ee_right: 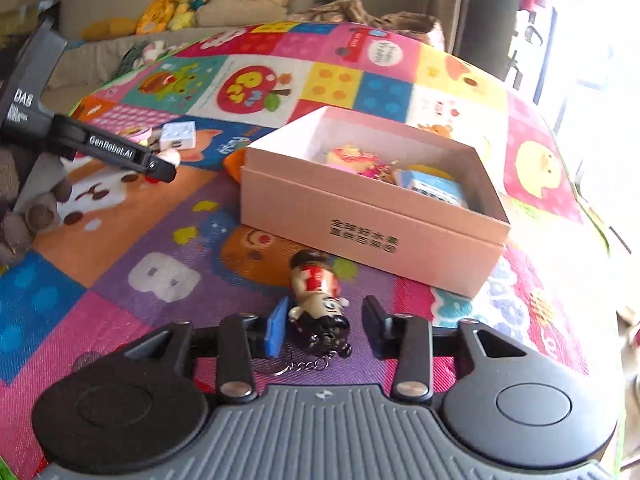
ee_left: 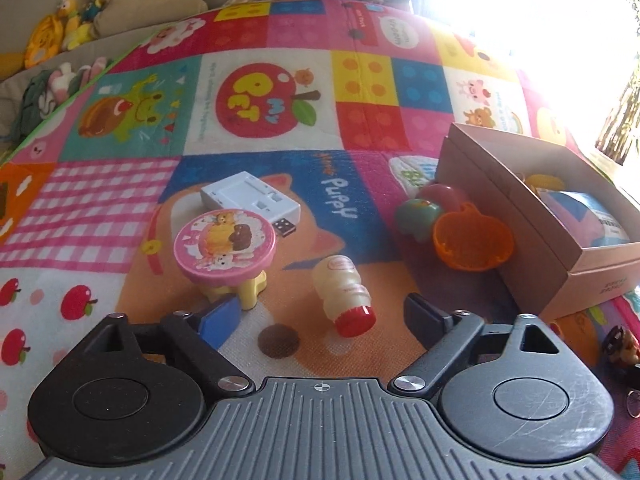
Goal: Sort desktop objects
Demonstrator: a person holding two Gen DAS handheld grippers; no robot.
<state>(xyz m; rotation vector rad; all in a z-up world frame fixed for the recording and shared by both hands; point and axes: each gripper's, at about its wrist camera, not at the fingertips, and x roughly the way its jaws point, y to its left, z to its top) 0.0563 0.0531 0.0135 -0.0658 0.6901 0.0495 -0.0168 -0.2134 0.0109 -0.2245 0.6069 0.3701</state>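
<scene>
In the left wrist view a small white drink bottle [ee_left: 344, 294] with a red cap lies on its side on the play mat. My left gripper [ee_left: 320, 320] is open around it, with gaps on both sides. Its left pad is close to the yellow base of a pink toy table [ee_left: 226, 244]. In the right wrist view a little figurine keychain [ee_right: 318, 300] lies between the fingers of my right gripper [ee_right: 326, 330], which is open; the right pad stands clear of it. A pink cardboard box [ee_right: 372, 216] holding several items stands just beyond.
A white USB charger [ee_left: 250, 198] lies behind the toy table. An orange pumpkin bowl [ee_left: 472, 240] and a green and pink toy [ee_left: 420, 208] rest against the box [ee_left: 500, 216]. Plush toys and a sofa line the mat's far edge.
</scene>
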